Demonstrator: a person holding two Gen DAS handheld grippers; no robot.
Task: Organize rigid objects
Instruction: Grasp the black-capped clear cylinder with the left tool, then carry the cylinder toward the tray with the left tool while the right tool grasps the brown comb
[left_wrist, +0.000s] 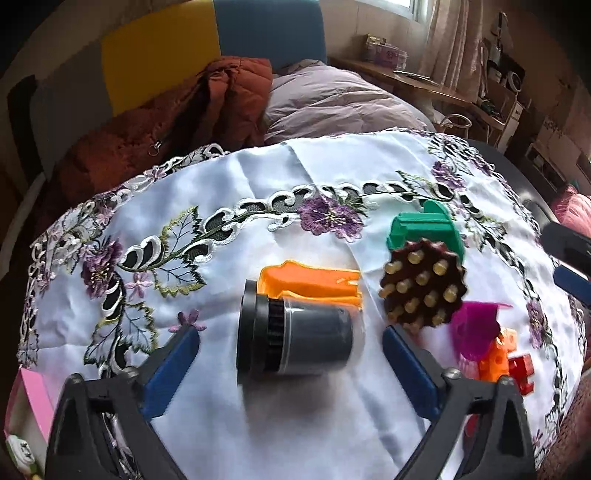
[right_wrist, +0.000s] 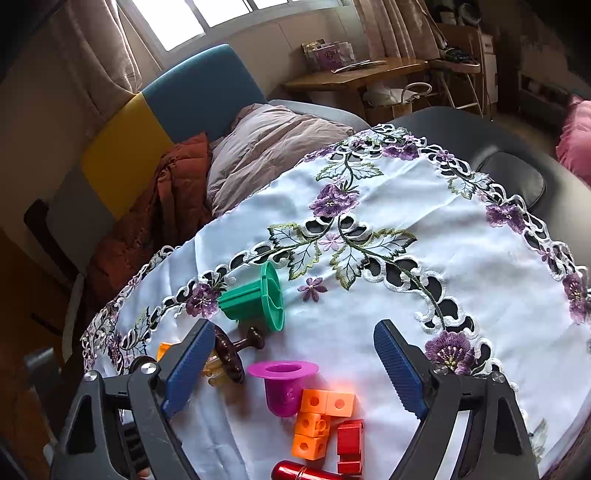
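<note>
1. Your table is covered by the embroidered cloth (left_wrist: 314, 166), white with purple flowers. All the rigid pieces sit bunched toward its near edge, close under both grippers. The cloth is loose and wrinkled, so dragging anything across it could bunch it and shift the whole cluster.
2. Your left gripper (left_wrist: 291, 354) is spread wide, its blue pads either side of the dark cylinder (left_wrist: 295, 339) but touching neither end. The cylinder lies on its side and looks blurred. If you close off-centre, it may roll or squirt out toward the orange piece (left_wrist: 314, 280) just behind it.
3. Your right gripper (right_wrist: 295, 365) is also spread, holding nothing. It hangs over the purple cup (right_wrist: 282, 387) and the orange cubes (right_wrist: 317, 421).
4. The green spool (right_wrist: 258, 295) lies on its side nearer the cloth's middle, so a nudge could set it rolling.
5. The brown studded massager (left_wrist: 423, 286) leans against the spool's near side. Your right gripper's left pad is just beside it and could knock it.
6. The red blocks (right_wrist: 351, 446) and the red tube (right_wrist: 303, 472) lie nearest the edge. A careless sweep could push them off.
</note>
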